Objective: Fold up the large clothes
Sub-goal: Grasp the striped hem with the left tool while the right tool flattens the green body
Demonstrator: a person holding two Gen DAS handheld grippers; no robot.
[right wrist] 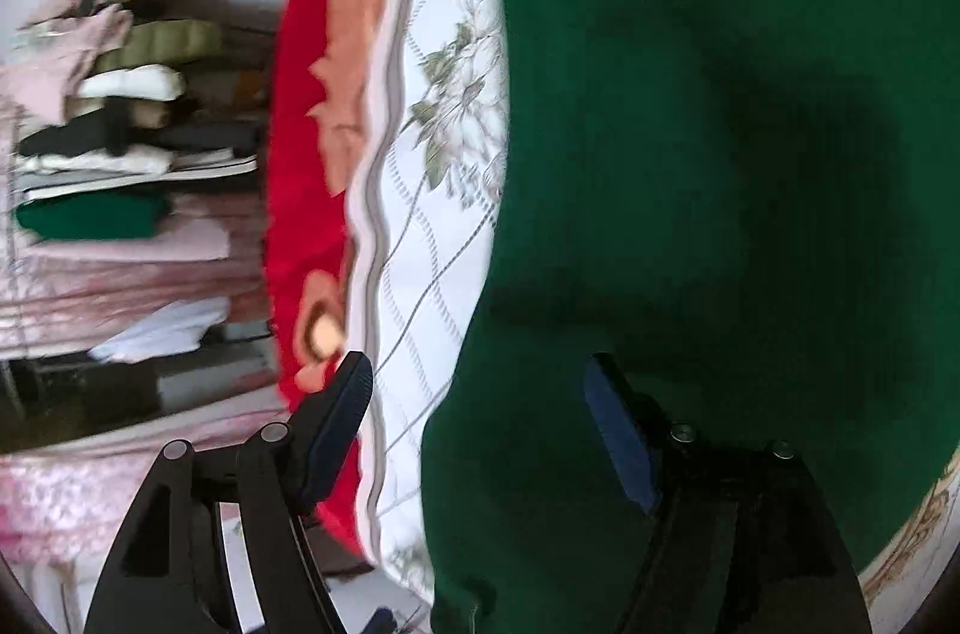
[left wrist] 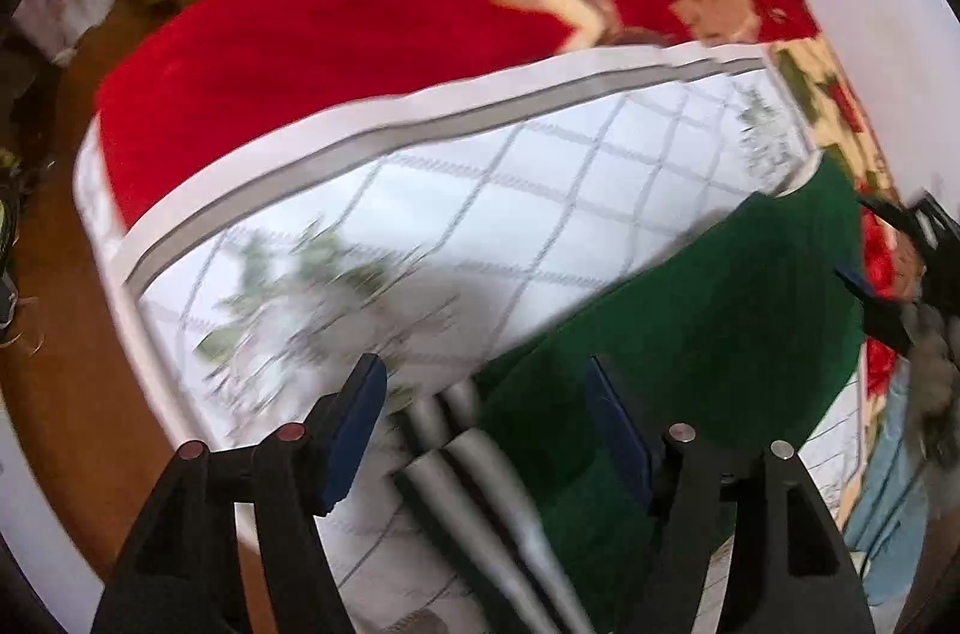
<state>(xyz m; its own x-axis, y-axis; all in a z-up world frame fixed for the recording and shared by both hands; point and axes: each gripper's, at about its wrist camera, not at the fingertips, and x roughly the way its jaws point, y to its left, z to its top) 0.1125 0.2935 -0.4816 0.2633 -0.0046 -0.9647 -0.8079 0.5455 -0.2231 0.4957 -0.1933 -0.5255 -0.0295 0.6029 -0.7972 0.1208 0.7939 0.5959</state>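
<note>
A dark green garment (left wrist: 708, 310) lies spread on a white quilted sheet with a flower print (left wrist: 480, 214) on a bed. Its grey-and-white striped edge (left wrist: 456, 460) sits just below my left gripper (left wrist: 489, 424), which stands open above it with nothing pressed between the blue pads (left wrist: 354, 430). My other gripper (left wrist: 888, 286) shows at the far right edge of the left wrist view. In the right wrist view the green garment (right wrist: 720, 154) fills the right side. My right gripper (right wrist: 480, 430) is open over the garment's left edge and the sheet (right wrist: 432, 226).
A red blanket with a flower pattern (left wrist: 336, 34) covers the far part of the bed and shows again as the red blanket (right wrist: 300, 166). Wooden floor (left wrist: 54, 394) lies left of the bed. Shelves with stacked folded clothes (right wrist: 120, 136) stand at the left.
</note>
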